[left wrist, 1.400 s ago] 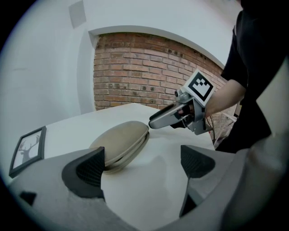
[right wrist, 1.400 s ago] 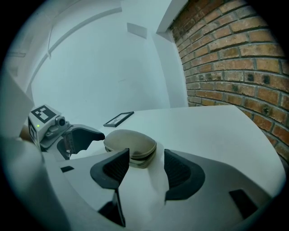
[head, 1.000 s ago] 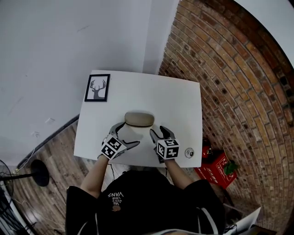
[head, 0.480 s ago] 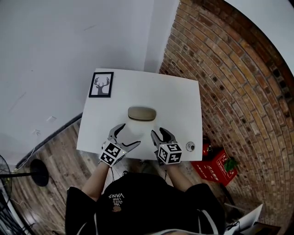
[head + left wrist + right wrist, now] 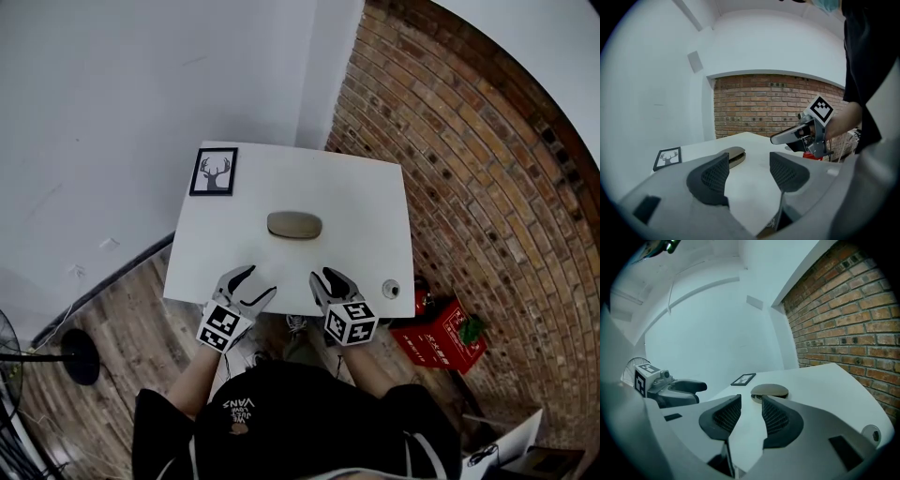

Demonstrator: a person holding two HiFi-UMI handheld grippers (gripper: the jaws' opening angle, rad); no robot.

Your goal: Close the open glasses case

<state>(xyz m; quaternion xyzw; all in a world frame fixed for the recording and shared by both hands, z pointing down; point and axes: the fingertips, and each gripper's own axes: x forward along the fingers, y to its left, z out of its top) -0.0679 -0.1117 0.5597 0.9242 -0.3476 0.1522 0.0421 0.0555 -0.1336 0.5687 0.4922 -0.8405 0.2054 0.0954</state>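
Observation:
The tan glasses case [image 5: 294,225] lies with its lid down in the middle of the white table [image 5: 361,202]; it also shows in the left gripper view [image 5: 733,156] and the right gripper view [image 5: 769,391]. Both grippers hover over the table's near edge, well short of the case. My left gripper [image 5: 255,283] [image 5: 749,171] has a clear gap between its pads and nothing in it. My right gripper [image 5: 325,277] [image 5: 751,413] stands narrower, also with nothing between the pads. The jaws of both have just been closing on nothing.
A framed deer picture [image 5: 214,172] stands at the table's far left corner. A small round object [image 5: 391,289] sits at the near right edge. A brick wall [image 5: 469,159] runs along the right, with a red box [image 5: 441,337] on the floor beside it.
Both grippers have drawn back from the case toward the person and risen. The jaws of both have narrowed. The case has not moved.

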